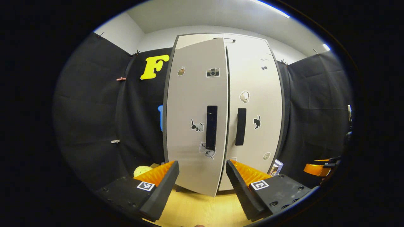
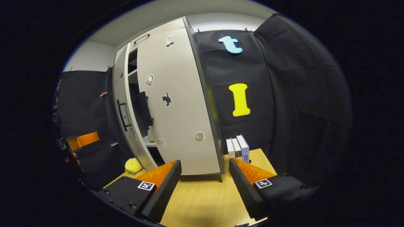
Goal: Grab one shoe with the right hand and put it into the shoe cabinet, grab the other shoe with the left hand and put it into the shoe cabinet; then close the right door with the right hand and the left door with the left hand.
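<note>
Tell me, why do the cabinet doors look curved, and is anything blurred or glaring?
Left gripper view: the fisheye lens bows the cabinet's left door and right door; both stay sharp, with a bright wash of light near the top. Right gripper view: the right door leans and curves, the books are crisp, and the edges darken.

The left gripper (image 1: 202,176) is hanging with its fingers spread wide apart and gripping nothing, while the right gripper (image 2: 205,176) is likewise holding its fingers wide apart and empty, with the left one also showing at the far left of the right gripper view.
</note>
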